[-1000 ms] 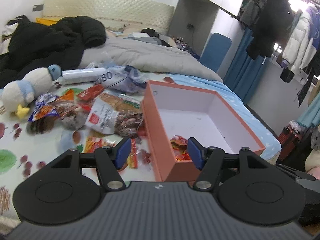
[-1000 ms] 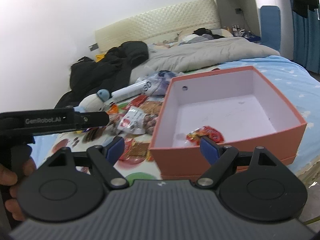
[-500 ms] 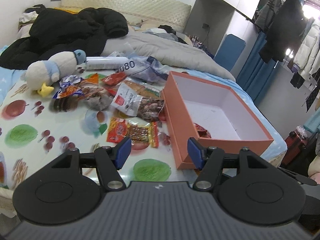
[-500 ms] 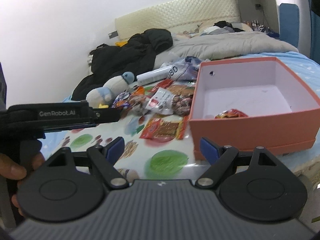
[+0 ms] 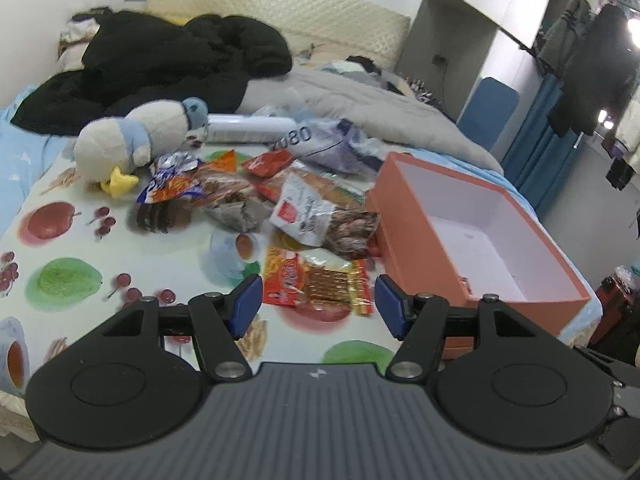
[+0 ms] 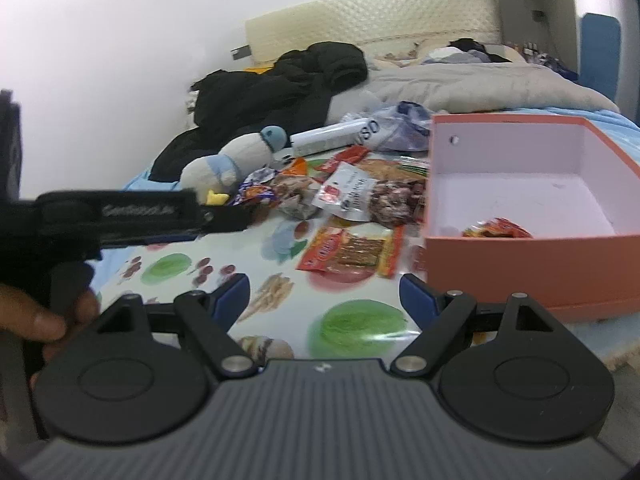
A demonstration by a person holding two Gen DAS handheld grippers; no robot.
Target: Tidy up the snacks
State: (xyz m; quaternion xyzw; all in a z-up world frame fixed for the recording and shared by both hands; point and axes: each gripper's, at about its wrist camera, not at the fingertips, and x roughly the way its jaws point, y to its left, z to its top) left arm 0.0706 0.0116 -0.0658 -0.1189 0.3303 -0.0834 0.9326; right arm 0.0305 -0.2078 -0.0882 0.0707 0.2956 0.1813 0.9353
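Hovering left claw [image 5: 318, 300] spread wide, empty, above red snack packet [image 5: 316, 282] lying flat on bed beside orange box [image 5: 416, 240]. Right claw [image 6: 324, 300] spread, empty. Packet probably light, crinkly, slippery; pinch sealed edge.

Snacks loose on the fruit-print cloth; box nearly empty.
Orange box [image 6: 520, 268], open-topped with white interior, holds one red packet [image 6: 498, 229] by its near wall. Beside it lies a flat red-and-yellow snack pack [image 5: 316, 282]; beyond, a heap of mixed packets [image 5: 280, 196], overlapping.
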